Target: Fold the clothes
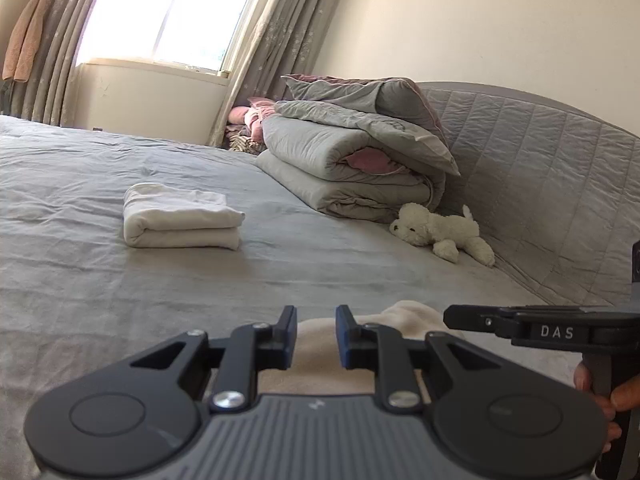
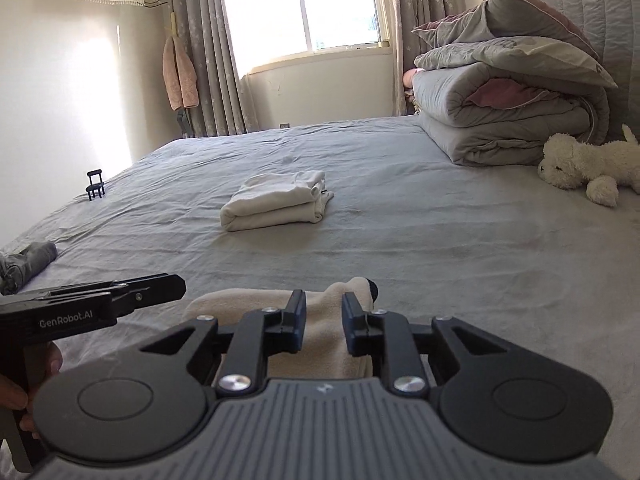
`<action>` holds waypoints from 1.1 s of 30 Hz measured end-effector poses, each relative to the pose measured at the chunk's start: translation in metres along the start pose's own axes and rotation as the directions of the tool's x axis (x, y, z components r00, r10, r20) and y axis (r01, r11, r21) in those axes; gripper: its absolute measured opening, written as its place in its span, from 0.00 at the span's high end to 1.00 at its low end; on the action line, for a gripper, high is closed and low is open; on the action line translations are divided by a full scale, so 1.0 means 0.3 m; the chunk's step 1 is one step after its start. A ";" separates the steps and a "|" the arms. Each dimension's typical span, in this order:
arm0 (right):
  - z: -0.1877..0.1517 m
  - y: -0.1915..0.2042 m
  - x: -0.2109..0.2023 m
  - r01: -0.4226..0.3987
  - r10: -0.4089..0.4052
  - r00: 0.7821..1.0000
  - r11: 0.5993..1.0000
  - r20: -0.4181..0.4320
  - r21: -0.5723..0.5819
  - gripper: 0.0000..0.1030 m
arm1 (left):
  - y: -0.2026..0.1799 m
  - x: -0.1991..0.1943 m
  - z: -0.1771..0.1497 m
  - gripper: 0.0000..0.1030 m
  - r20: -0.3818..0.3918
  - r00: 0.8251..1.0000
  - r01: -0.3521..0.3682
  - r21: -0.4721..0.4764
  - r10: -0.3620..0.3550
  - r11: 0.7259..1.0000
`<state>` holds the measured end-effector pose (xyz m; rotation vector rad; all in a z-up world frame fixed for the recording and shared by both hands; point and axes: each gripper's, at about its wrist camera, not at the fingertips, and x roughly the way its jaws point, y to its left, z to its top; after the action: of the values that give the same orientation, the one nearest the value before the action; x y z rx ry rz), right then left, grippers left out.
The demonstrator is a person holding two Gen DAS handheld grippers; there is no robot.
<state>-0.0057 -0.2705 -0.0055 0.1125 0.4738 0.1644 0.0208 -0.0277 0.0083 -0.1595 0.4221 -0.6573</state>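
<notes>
- "DAS" was read on the side of the right hand-held gripper [image 2: 323, 330]; "GenRobot.AI" was read on the left hand-held gripper [image 1: 316, 338].
- Both were seen with a narrow gap between the jaws, nothing visibly pinched.
- A cream garment [image 2: 320, 328] was seen on the bed [image 2: 440, 240] just beneath them.
- A folded white garment [image 2: 278, 202] was seen mid-bed, well apart from the plush dog [image 2: 588, 168].
</notes>
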 end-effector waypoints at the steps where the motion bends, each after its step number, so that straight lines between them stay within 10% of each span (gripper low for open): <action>1: -0.002 0.009 -0.013 0.001 -0.001 1.000 1.000 -0.001 -0.012 0.78 | -0.013 -0.015 -0.003 0.81 -0.007 1.000 0.017 0.018 -0.017 1.000; 21: -0.163 -0.002 -0.009 0.040 -0.056 0.970 0.997 -0.235 -0.073 0.81 | -0.119 -0.108 -0.208 0.80 -0.241 0.957 0.205 0.173 -0.160 0.963; 33: -0.150 -0.080 -0.075 0.048 -0.023 0.974 0.993 -0.227 0.104 0.54 | -0.126 -0.144 -0.172 0.65 -0.328 0.920 0.266 0.120 -0.215 0.957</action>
<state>-0.0430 -0.2951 -0.0390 0.1930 0.7111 0.1164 -0.0530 -0.0310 -0.0138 0.0509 0.6573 -0.9635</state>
